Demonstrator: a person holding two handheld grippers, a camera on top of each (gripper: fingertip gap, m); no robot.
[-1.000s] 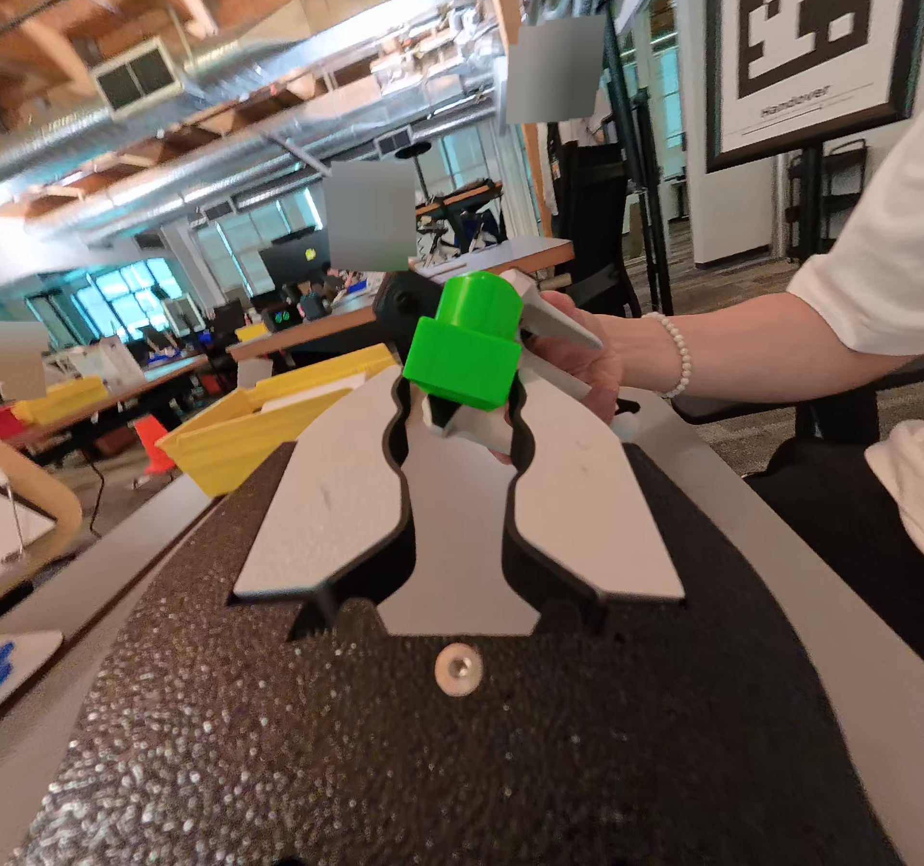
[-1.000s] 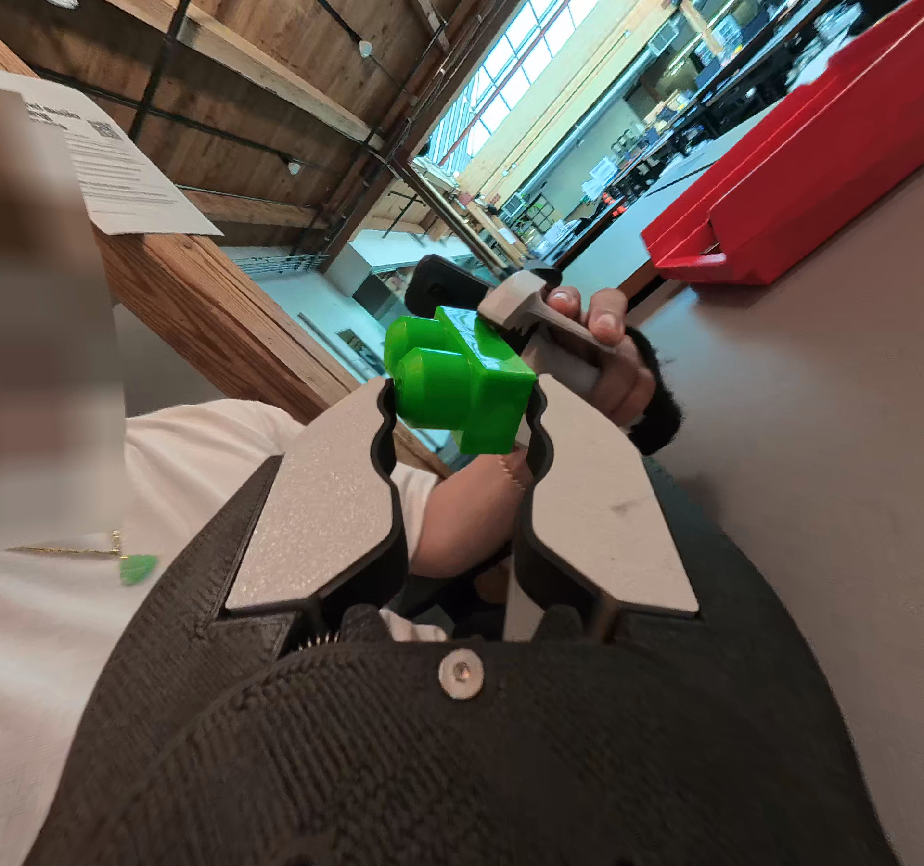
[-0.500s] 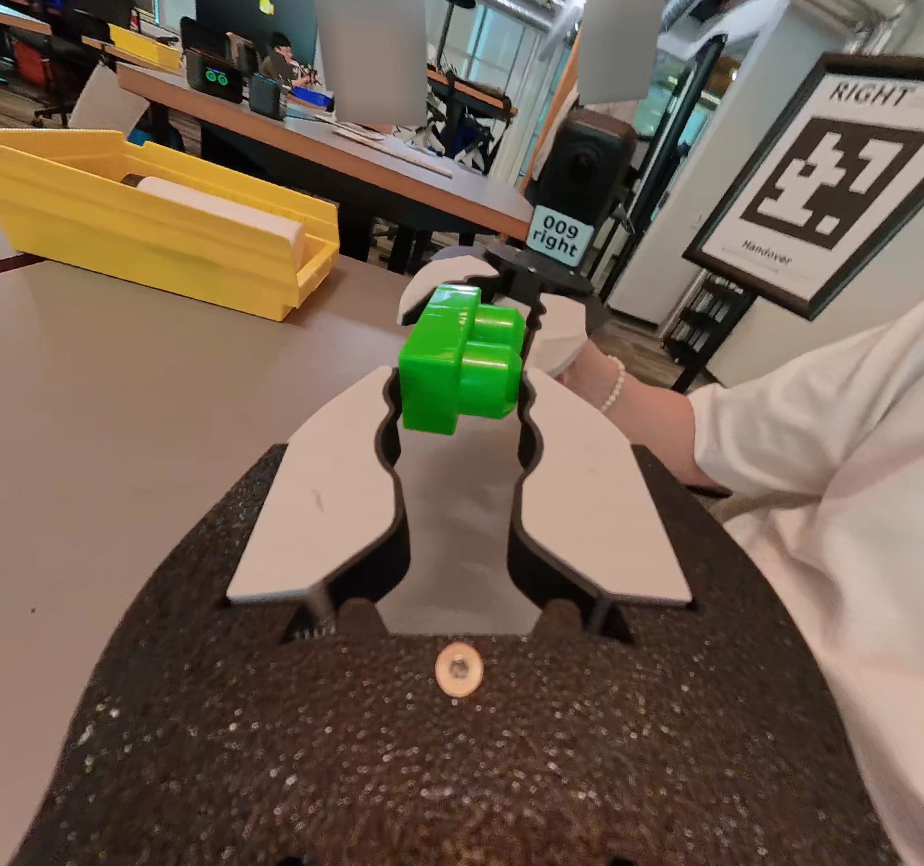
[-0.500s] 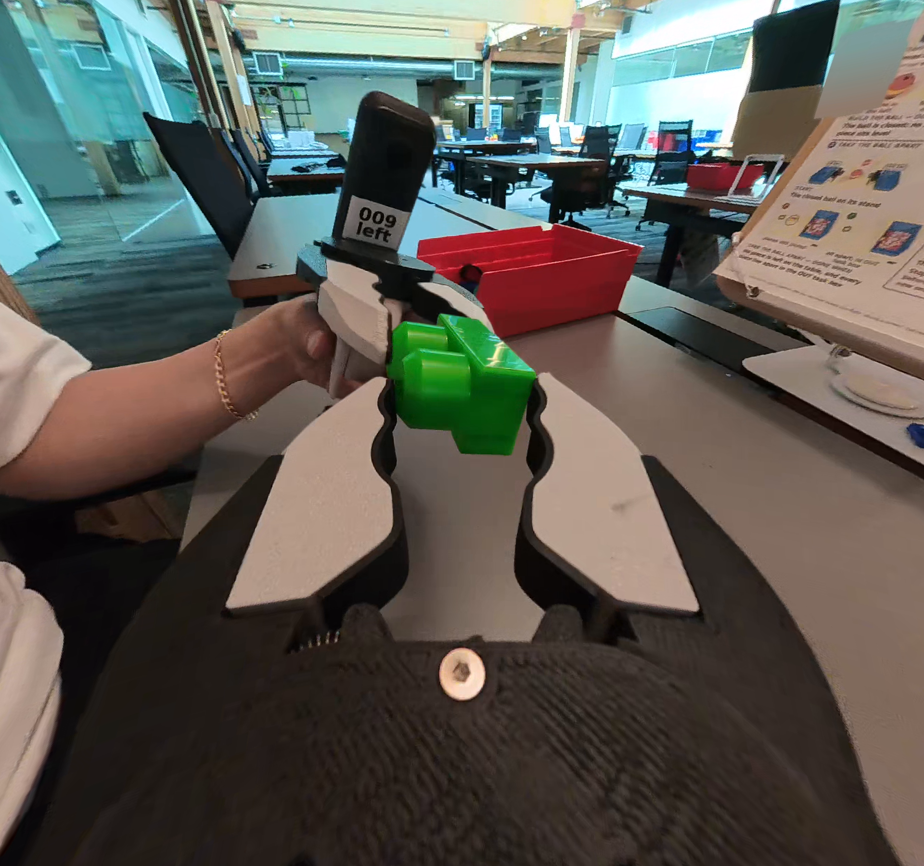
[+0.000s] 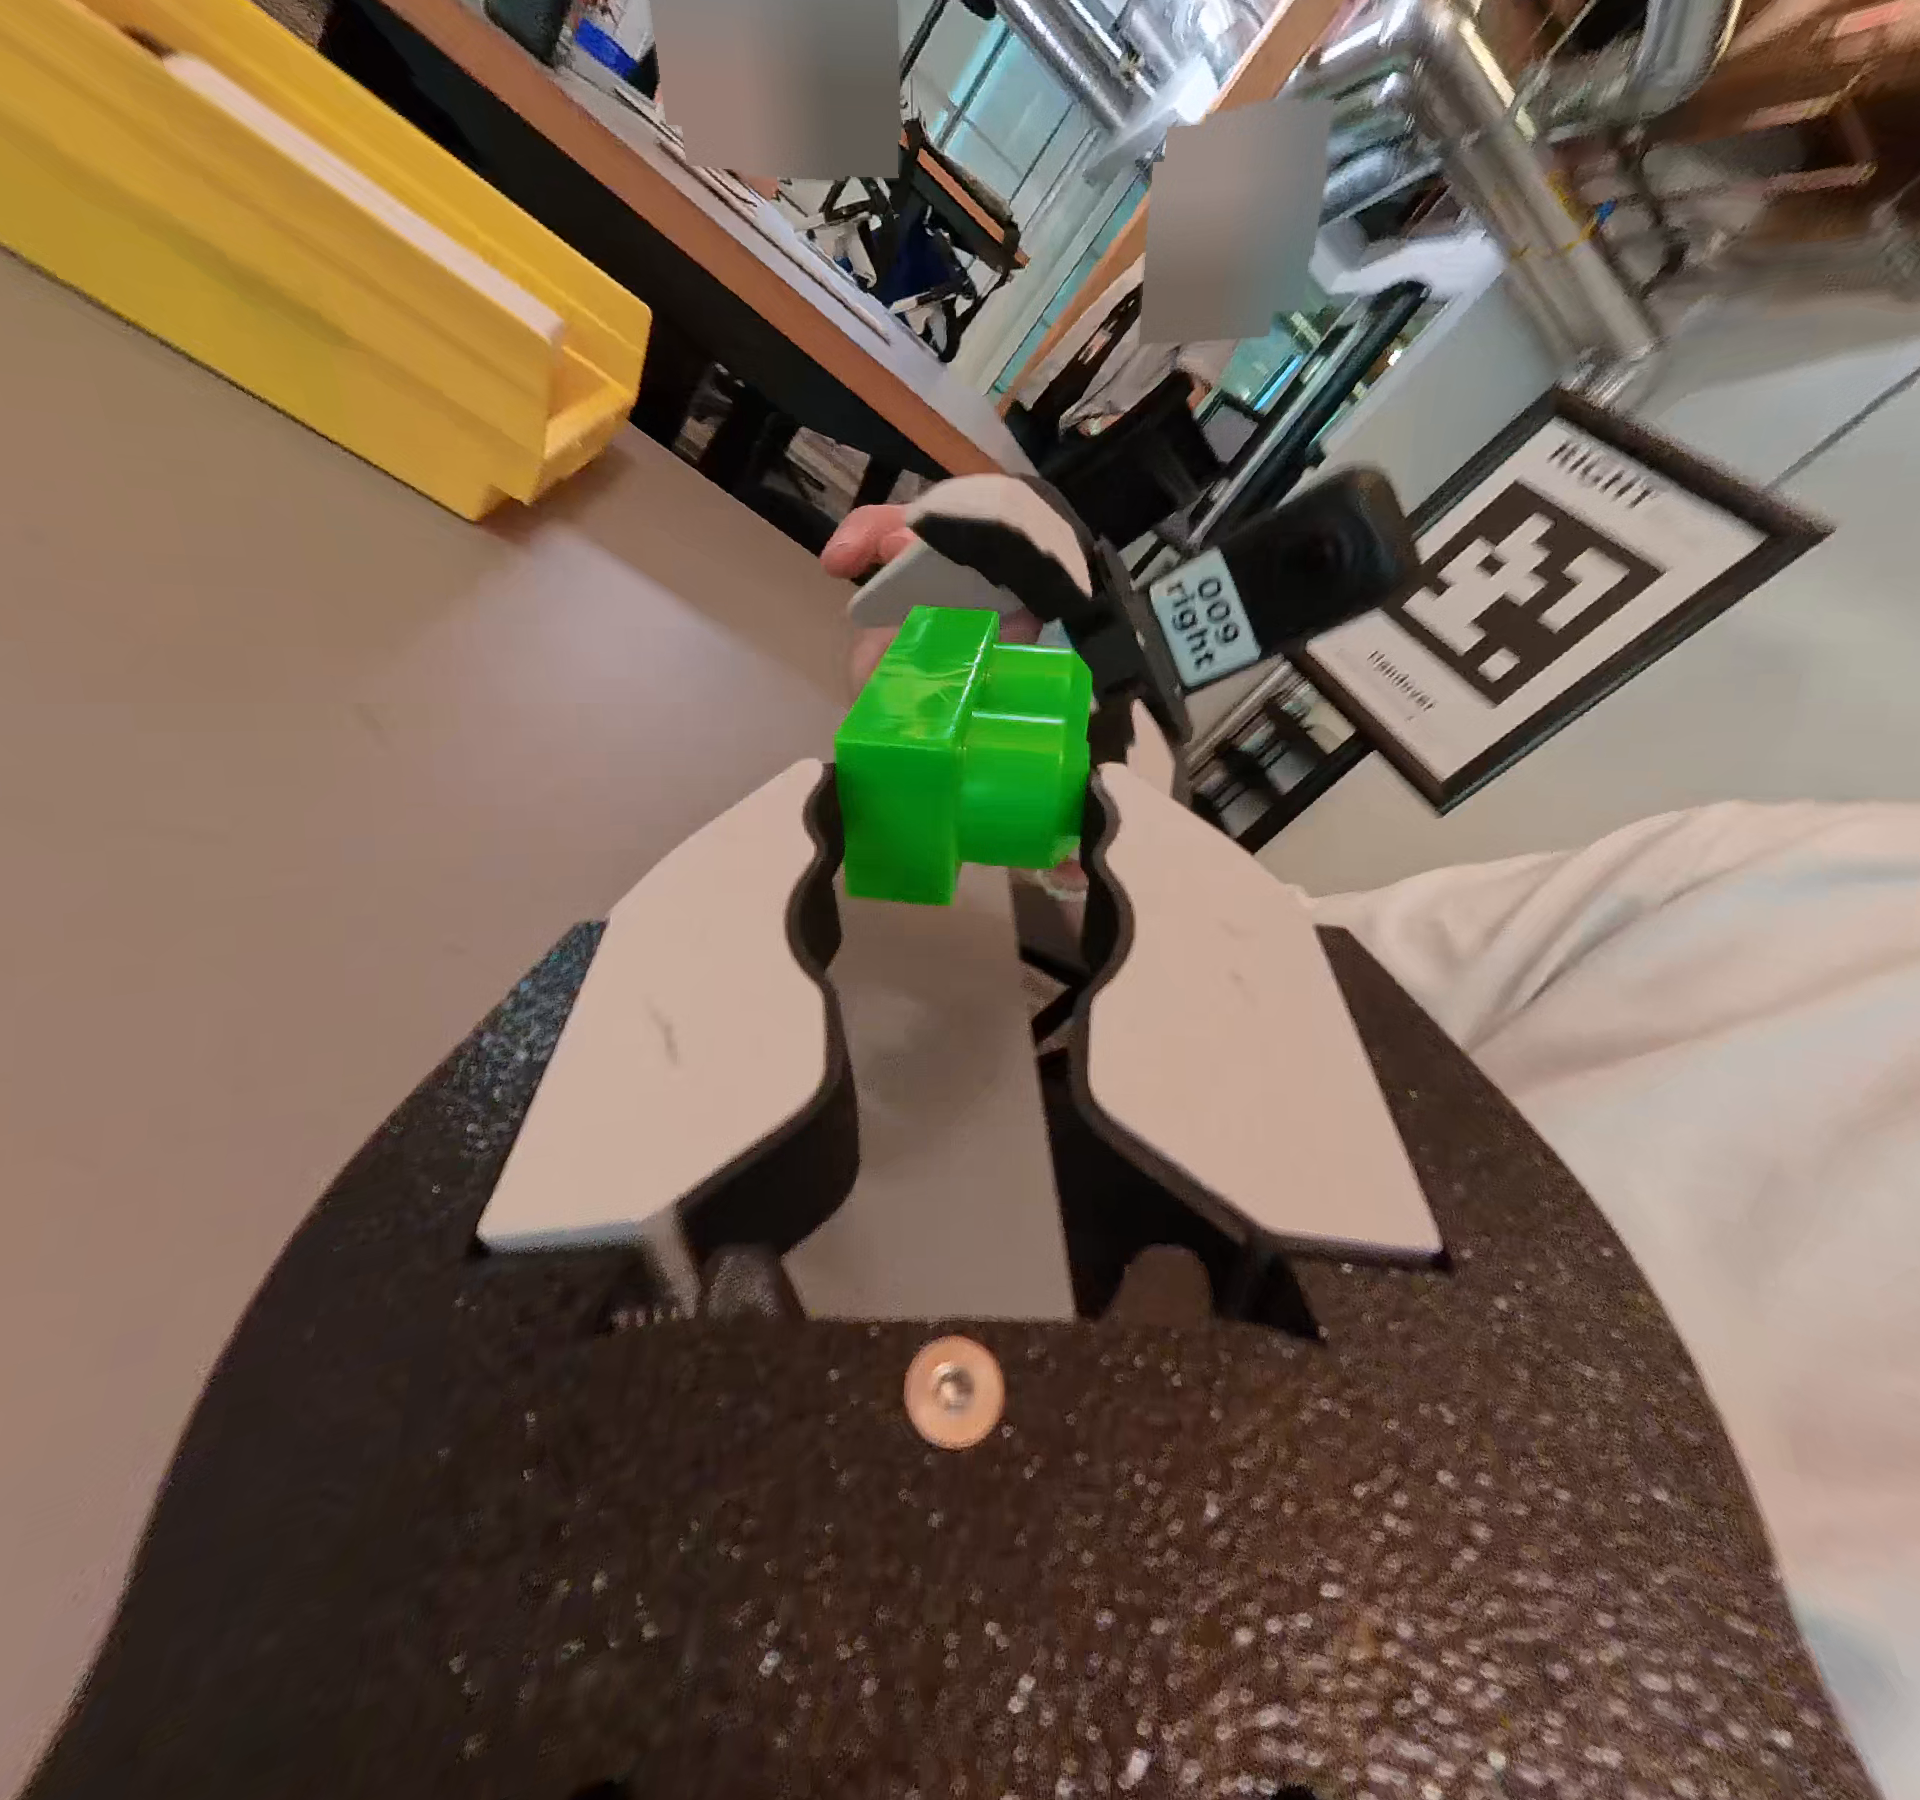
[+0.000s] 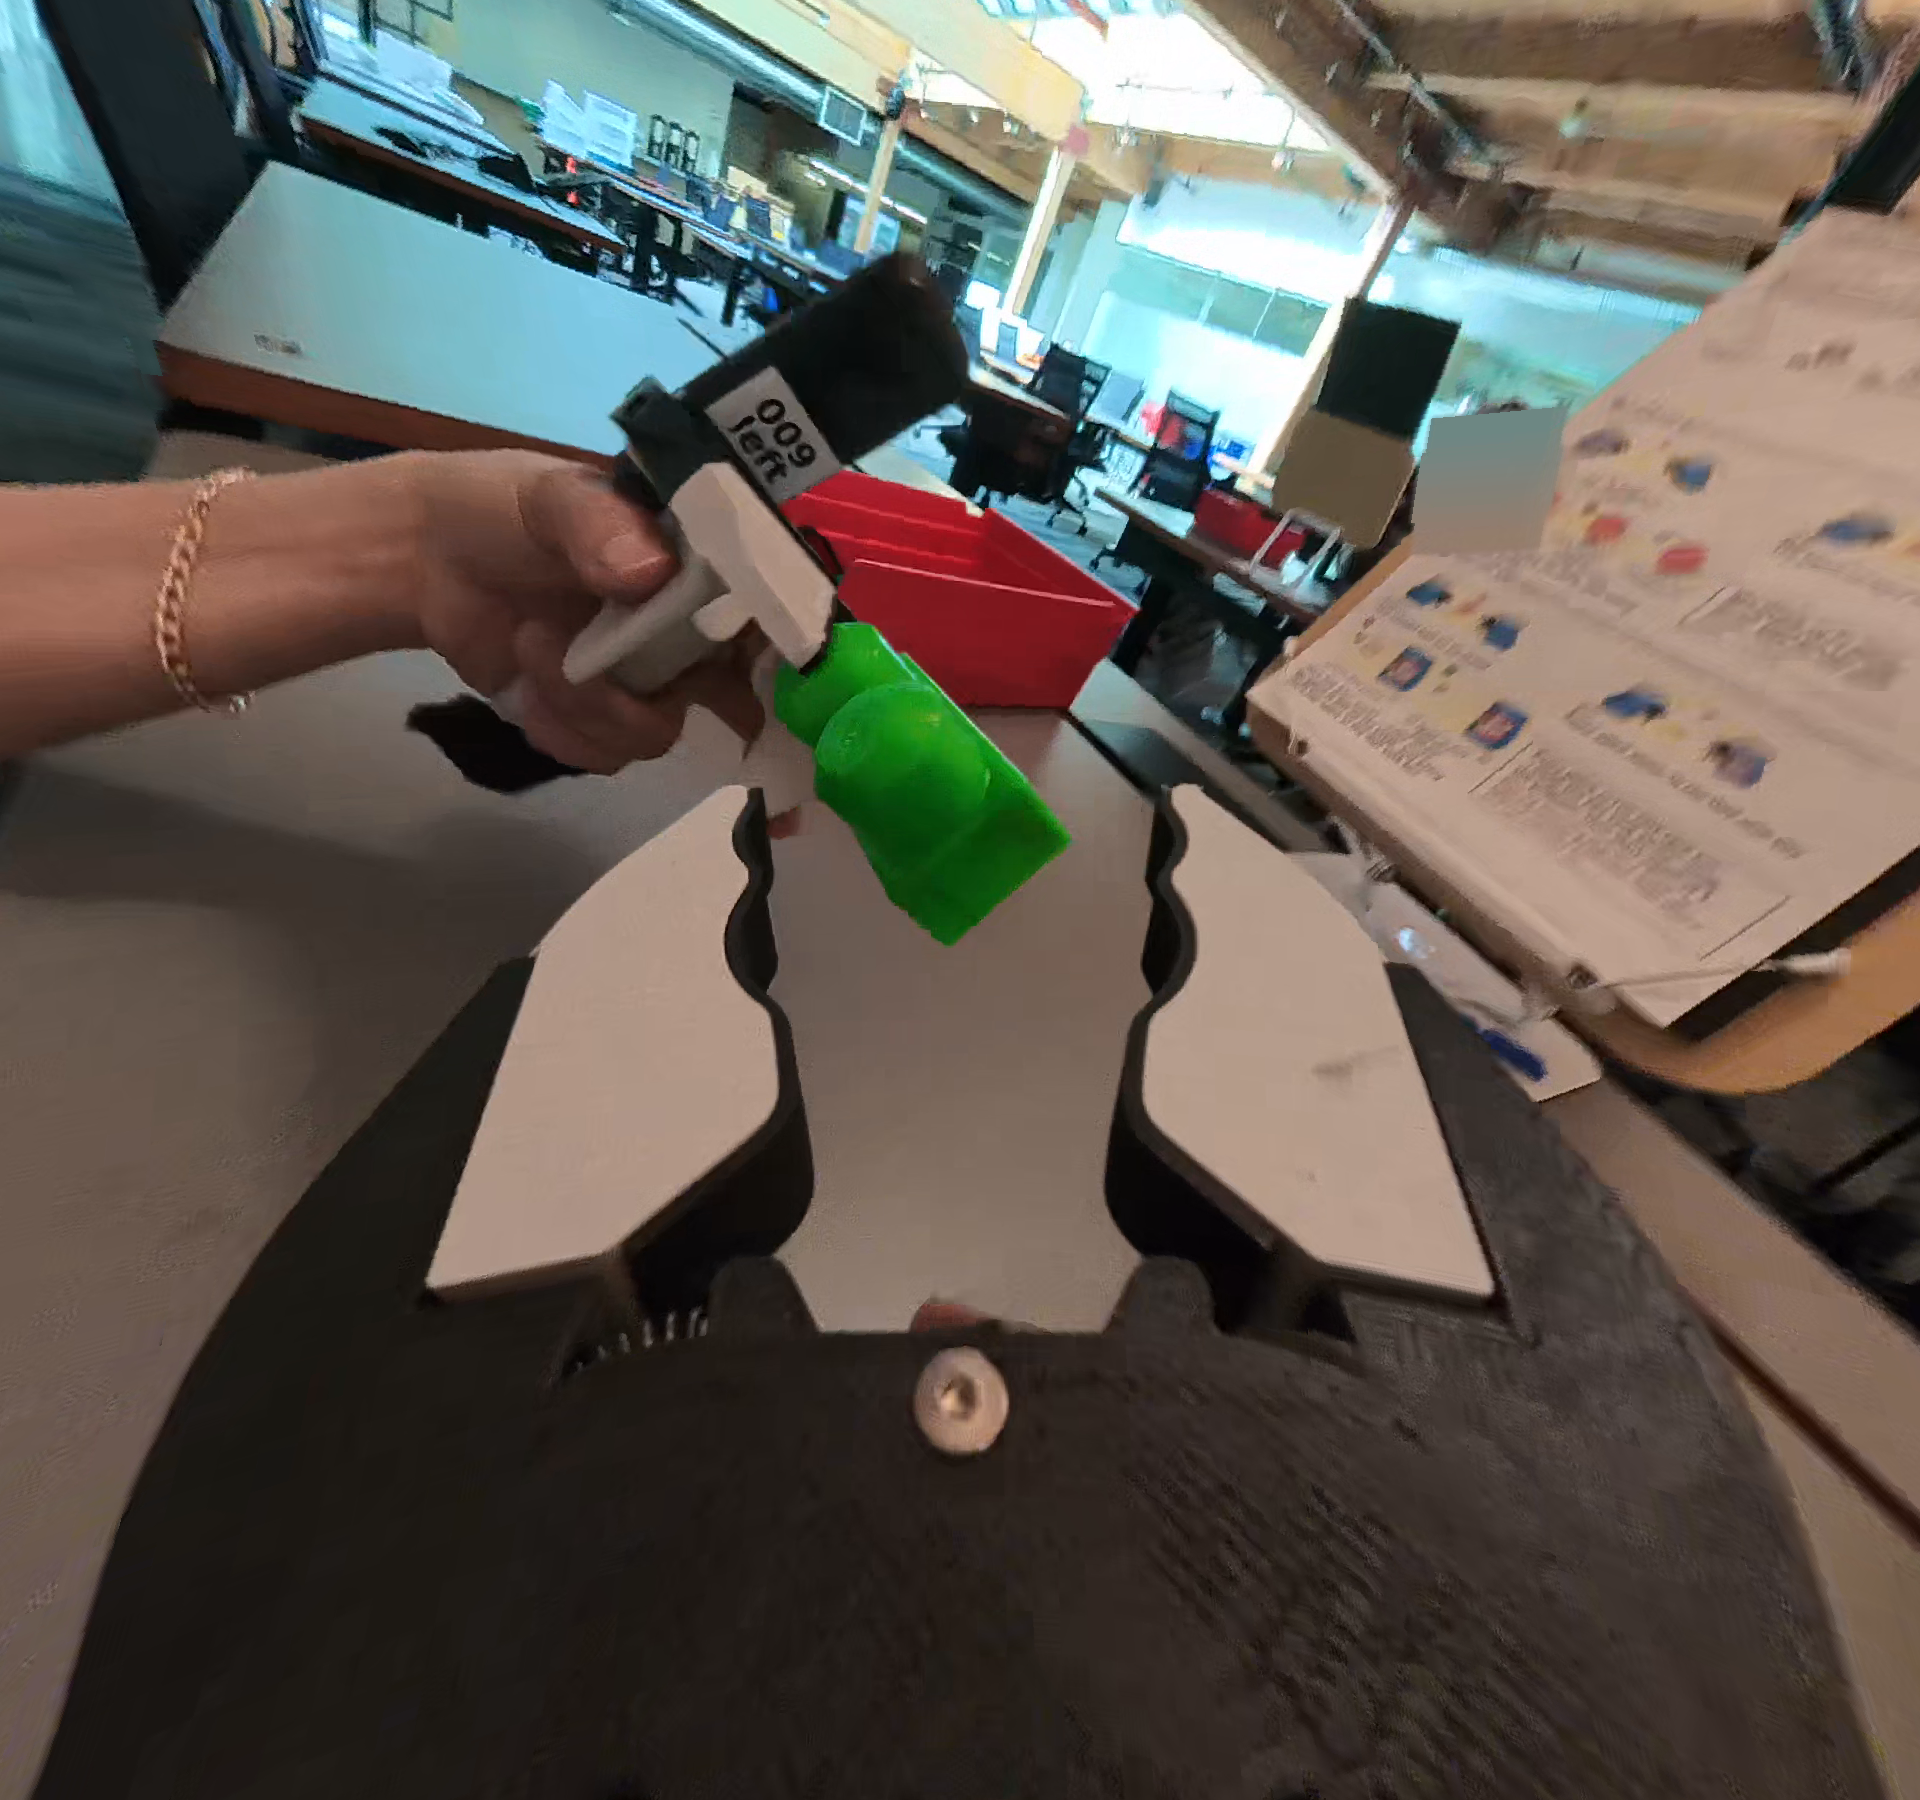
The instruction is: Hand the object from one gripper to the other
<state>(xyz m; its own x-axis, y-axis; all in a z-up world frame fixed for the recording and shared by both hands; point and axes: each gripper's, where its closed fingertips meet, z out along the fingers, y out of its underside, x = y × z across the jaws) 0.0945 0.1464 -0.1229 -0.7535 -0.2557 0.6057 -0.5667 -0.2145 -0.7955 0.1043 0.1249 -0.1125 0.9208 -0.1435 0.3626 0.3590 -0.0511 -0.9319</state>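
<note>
A bright green toy block point(image 5: 961, 763) with round studs sits clamped between the fingertips of my left gripper point(image 5: 961, 800), above the table. In the right wrist view the same block point(image 6: 914, 784) hangs from the left gripper point(image 6: 790, 680), which a hand holds. My right gripper point(image 6: 956, 805) is open, its fingers wide apart on either side of the block and not touching it. In the left wrist view the right gripper point(image 5: 977, 555) shows just behind the block, held by a hand.
A yellow bin point(image 5: 312, 264) stands at the table's far left. A red bin point(image 6: 966, 597) sits behind the block, and an instruction board point(image 6: 1610, 711) leans at the right. A framed black-and-white marker sign point(image 5: 1538, 587) stands off the table. A white sleeve point(image 5: 1662, 1023) is at the right. My two grippers' fingertips are within a few centimetres of each other.
My right gripper has opened and let go of the green block, which now stays in the left gripper alone. Both grippers have tilted and drawn slightly apart.
</note>
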